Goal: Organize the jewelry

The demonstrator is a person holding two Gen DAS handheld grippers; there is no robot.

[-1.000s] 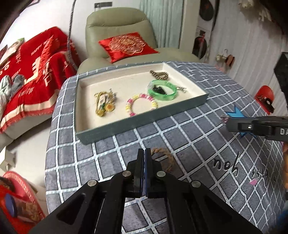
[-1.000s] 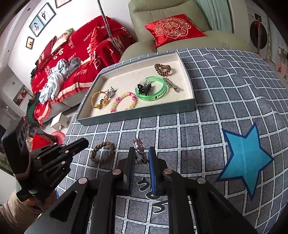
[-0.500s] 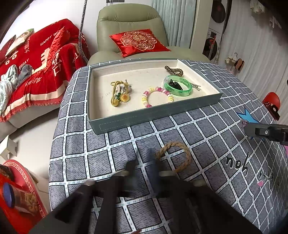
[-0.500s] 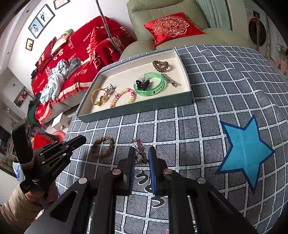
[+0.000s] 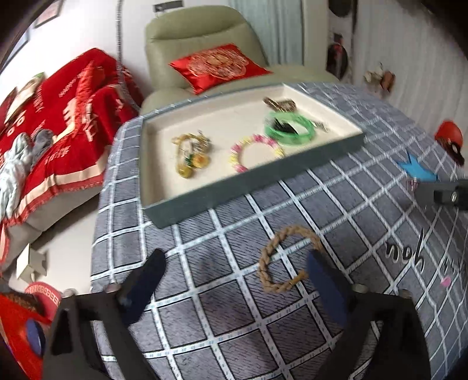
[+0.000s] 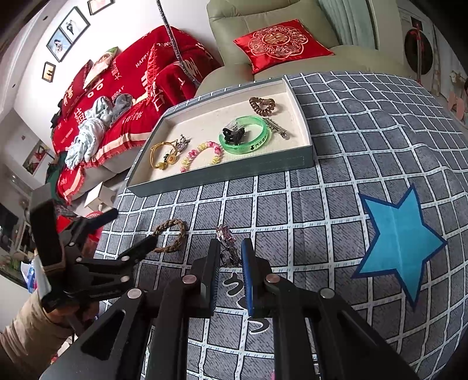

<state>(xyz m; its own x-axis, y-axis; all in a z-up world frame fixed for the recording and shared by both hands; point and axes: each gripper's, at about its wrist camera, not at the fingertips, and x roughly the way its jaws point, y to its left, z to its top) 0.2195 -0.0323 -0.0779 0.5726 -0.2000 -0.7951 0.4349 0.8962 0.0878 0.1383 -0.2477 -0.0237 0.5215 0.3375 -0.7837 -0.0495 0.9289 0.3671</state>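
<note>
Stood behind the grid-patterned desk [image 6: 365, 140]: a pale green armchair [image 6: 263, 17] with red cushion [image 6: 280, 41], a red-draped sofa [image 6: 122, 87], framed pictures [image 6: 67, 35] on white wall.

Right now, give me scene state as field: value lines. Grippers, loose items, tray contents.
left gripper: open wide, jaws either side of the braided rope bracelet, not closed on it
right gripper: narrow gap, pink clip between the fingers; contact unclear
loose on tablecloth: braided rope bracelet, pink clip
tray: green bangle with a black clip inside it, pastel bead bracelet, gold bracelet, brown coil hair tie, silver hair clip
</note>
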